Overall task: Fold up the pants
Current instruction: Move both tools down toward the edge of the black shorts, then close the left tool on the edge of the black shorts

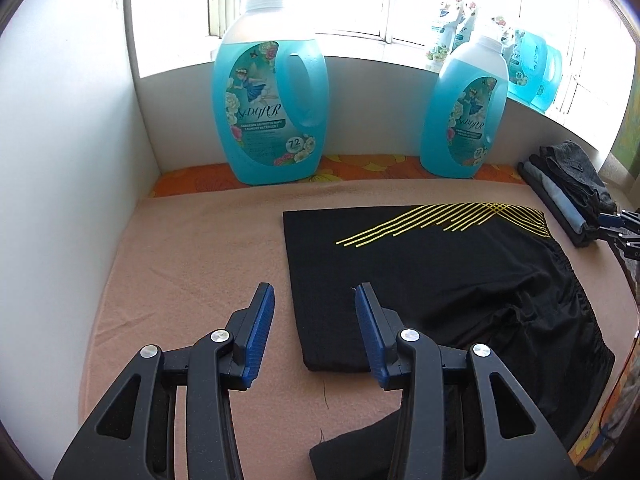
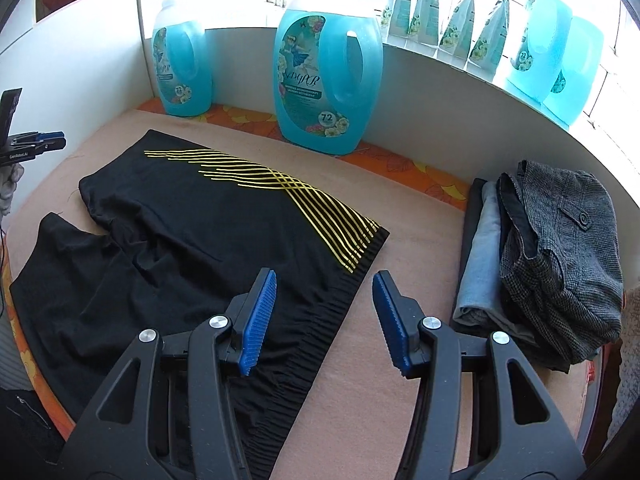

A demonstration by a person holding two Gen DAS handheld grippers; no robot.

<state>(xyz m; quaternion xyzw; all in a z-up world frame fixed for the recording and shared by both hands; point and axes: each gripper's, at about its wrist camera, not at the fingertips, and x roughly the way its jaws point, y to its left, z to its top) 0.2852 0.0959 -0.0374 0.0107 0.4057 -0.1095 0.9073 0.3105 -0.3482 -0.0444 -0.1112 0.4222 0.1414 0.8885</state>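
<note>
Black shorts with yellow stripes (image 1: pixel 432 280) lie spread flat on a pink towel (image 1: pixel 192 264); they also show in the right wrist view (image 2: pixel 192 240). My left gripper (image 1: pixel 316 300) is open and empty, hovering over the hem of the far leg. My right gripper (image 2: pixel 324 284) is open and empty above the elastic waistband (image 2: pixel 320 320). The left gripper's tip shows at the left edge of the right wrist view (image 2: pixel 44 140). The right gripper's tip shows at the right edge of the left wrist view (image 1: pixel 620 226).
Two blue detergent jugs (image 1: pixel 268 108) (image 1: pixel 464 112) stand along the back wall. A stack of folded clothes (image 2: pixel 552 256) lies at the right of the towel. A white wall (image 1: pixel 64 160) bounds the left side. More jugs and pouches sit on the windowsill (image 2: pixel 440 20).
</note>
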